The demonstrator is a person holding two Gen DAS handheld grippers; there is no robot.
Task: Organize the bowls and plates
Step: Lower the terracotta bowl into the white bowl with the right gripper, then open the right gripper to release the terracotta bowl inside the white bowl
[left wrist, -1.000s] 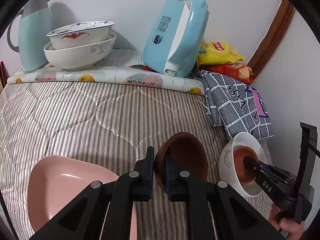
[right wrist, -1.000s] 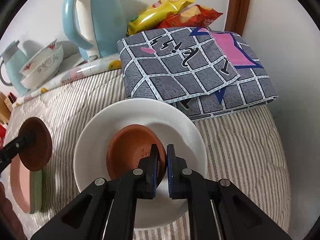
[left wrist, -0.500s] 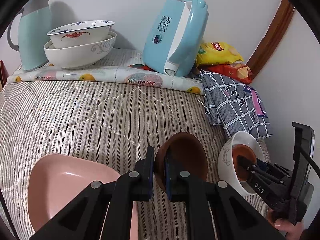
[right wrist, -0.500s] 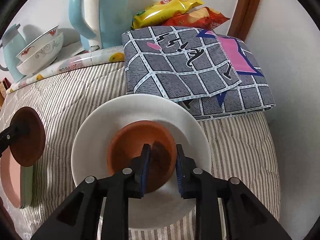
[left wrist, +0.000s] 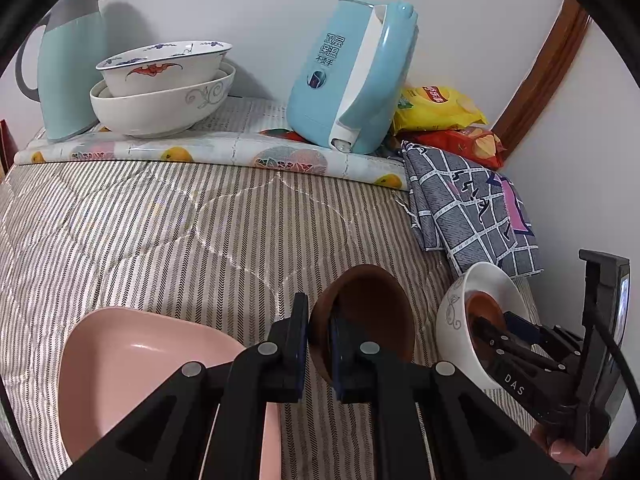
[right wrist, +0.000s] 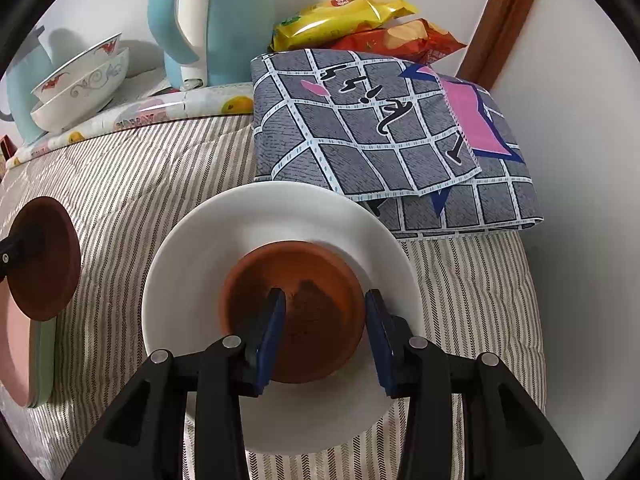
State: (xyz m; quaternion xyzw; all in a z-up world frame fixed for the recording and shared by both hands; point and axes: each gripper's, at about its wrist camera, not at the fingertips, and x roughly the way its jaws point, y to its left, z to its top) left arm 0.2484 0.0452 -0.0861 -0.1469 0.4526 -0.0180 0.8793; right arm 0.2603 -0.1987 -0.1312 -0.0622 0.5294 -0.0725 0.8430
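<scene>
The white bowl (right wrist: 280, 240) on the striped quilt (left wrist: 160, 220) serves as the landmark. Inside it sits a small clay dish (right wrist: 294, 316), and the right gripper (right wrist: 324, 332) hangs over that dish — its jaws have just been opening and now stand spread, one blue pad inside the dish, the other beyond its rim, neither pressing. To the bowl's left, the left gripper (left wrist: 320, 344) is pressed together on the rim of a dark brown dish (left wrist: 368, 312), held on edge above the quilt.

Both dishes look stiff, light and breakable (probably gritty rather than slick); the rim seems the only sensible hold. Left of the bowl lies a pink plate (left wrist: 132, 364). Just behind it a folded checked cloth (right wrist: 380, 128) crowds the rim, so there is little room that way.
</scene>
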